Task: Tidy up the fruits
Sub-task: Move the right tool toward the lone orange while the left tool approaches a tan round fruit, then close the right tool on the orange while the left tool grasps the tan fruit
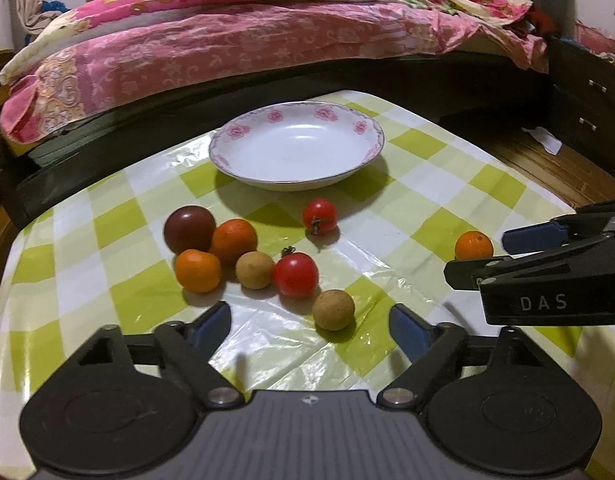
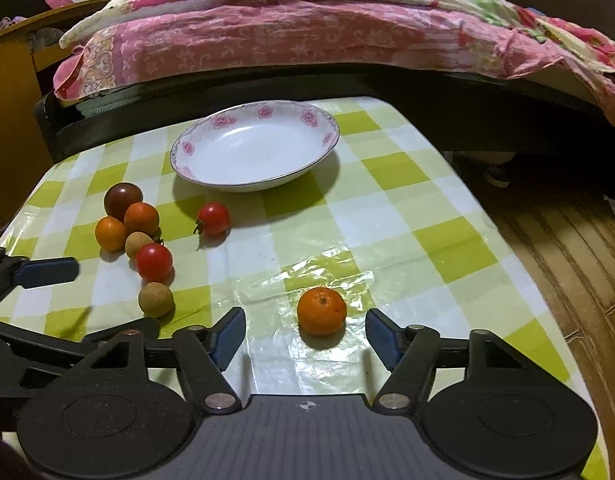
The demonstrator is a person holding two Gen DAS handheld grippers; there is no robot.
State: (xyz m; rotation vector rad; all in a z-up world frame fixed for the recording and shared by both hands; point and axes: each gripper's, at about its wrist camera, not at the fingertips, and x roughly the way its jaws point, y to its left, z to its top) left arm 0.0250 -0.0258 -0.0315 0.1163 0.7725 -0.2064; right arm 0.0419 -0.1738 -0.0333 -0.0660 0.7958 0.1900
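A white plate with pink flowers [image 1: 371,148] [image 2: 187,148] stands empty at the far side of the checked table. In front of it lie a dark tomato [image 1: 189,229], two oranges [image 1: 233,240] [image 1: 198,271], two red tomatoes [image 1: 319,216] [image 1: 296,274] and two brown longans [image 1: 254,270] [image 1: 333,309]. My left gripper [image 1: 309,330] is open, just short of the near longan. My right gripper [image 2: 303,336] is open with a lone small orange [image 2: 322,311] between its fingertips, not gripped. That orange also shows in the left wrist view [image 1: 474,245].
A bed with a pink quilt [image 1: 227,40] runs close behind the table. A dark drawer unit [image 1: 587,108] and wooden floor [image 2: 567,260] lie to the right. The table's right edge [image 2: 507,240] drops to the floor.
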